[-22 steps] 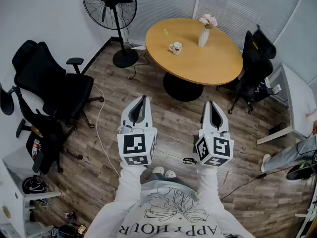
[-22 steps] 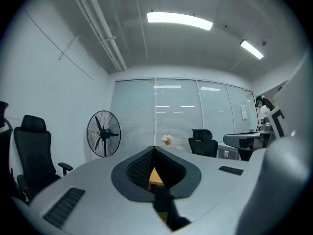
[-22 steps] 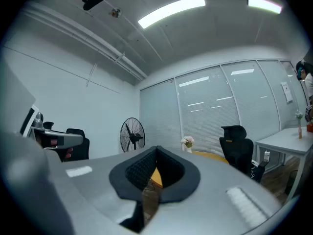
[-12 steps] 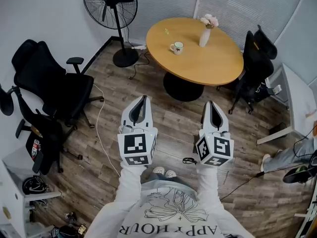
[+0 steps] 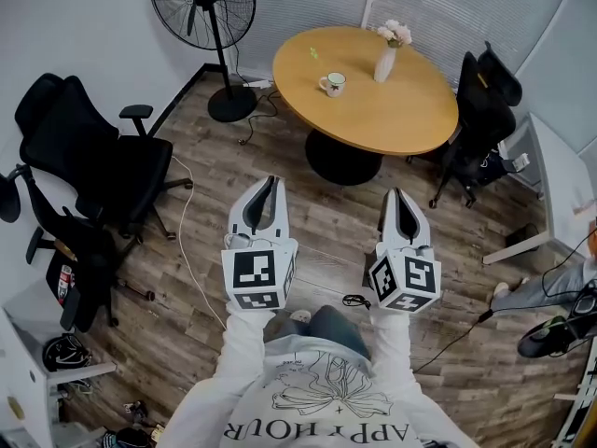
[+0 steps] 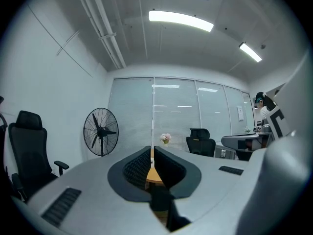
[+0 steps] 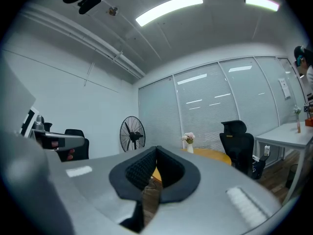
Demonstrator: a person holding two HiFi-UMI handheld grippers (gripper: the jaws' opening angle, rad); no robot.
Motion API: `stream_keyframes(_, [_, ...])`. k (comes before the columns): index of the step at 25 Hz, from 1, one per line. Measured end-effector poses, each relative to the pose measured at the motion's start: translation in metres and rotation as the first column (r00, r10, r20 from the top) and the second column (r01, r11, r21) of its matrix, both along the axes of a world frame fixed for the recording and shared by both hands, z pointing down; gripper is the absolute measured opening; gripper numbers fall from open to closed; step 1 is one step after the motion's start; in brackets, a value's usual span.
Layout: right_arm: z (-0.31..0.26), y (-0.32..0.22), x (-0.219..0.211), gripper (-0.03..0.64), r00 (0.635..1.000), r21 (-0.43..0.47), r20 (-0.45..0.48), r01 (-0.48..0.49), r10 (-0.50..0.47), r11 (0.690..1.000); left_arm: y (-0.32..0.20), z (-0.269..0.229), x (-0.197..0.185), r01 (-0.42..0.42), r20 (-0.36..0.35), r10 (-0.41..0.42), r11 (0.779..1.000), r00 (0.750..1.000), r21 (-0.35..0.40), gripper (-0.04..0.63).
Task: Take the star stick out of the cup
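A white cup (image 5: 331, 84) with a dark pattern stands on the round wooden table (image 5: 401, 115), far ahead of me. A small yellow-green thing (image 5: 312, 54), perhaps the star stick, lies on the tabletop left of and beyond the cup. It is too small to tell. Both grippers hang side by side over the floor, well short of the table. My left gripper (image 5: 271, 183) (image 6: 152, 149) is shut with nothing in it. The right gripper (image 5: 399, 194) (image 7: 156, 149) is likewise shut and empty. In both gripper views the table shows only as a sliver between the jaws.
A white vase of pink flowers (image 5: 385, 62) stands on the table behind the cup. A standing fan (image 5: 207, 7) is at the back left, black office chairs (image 5: 89, 161) at the left and another chair (image 5: 480, 110) right of the table. Cables (image 5: 187, 241) cross the wooden floor. A person's legs (image 5: 550, 287) show at the right edge.
The view has shifted a little forward and my knee now shows where my shoes were. Both grippers keep their place and stay shut. The legs at the right edge have moved.
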State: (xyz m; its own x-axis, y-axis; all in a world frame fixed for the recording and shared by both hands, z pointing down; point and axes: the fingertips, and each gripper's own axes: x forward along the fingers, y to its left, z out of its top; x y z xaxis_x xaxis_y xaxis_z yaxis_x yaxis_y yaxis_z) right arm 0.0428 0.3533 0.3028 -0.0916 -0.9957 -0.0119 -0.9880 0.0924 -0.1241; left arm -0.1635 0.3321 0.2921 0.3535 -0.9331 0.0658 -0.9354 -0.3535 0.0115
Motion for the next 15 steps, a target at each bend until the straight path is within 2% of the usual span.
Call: stream_keyframes(15, [0.014, -0.025, -0.005, 0.011, 1.000, -0.036, -0.007, -0.006, 0.006, 0.999, -0.030, 0.012, -0.001, -0.016, -0.011, 0.015, 1.000, 1.000, -0.025, 0.035])
